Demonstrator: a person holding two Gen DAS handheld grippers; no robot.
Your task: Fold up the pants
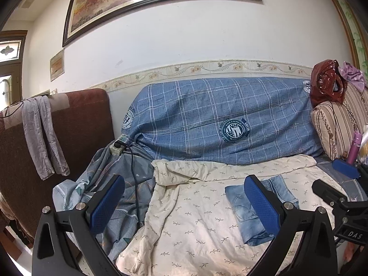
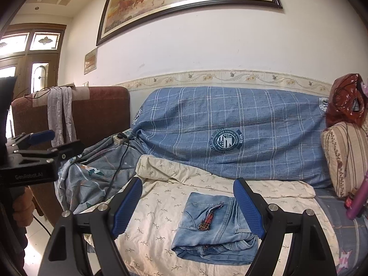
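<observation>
Right wrist view: the pants, light blue denim, are seen folded into a compact rectangle, lying flat on the cream leaf-print sheet at about 6 o'clock of the frame. A small red plaid tab is seen on their top face. The folded edge is turned toward the camera, and the right side of the bundle is partly hidden behind the right pad.

Bare sheet is left around the bundle at 9 o'clock and behind it at 12 o'clock, up to the blue checked cover draped over the sofa back. At 9 to 10 o'clock a rumpled grey-blue blanket is heaped at the sheet's edge, with a black cable run across it. At 3 o'clock the room is closed off by a striped cushion.

The right gripper is held wide open above the pants; nothing is gripped, and no pad can be seen touching the cloth.

In the left wrist view, the left gripper is likewise spread wide and empty, with bare sheet between its pads. The pants are found at 4 o'clock, partly behind its right pad. Whether that pad touches the denim cannot be told. The right gripper is seen at 3 o'clock, to the right of the pants.
</observation>
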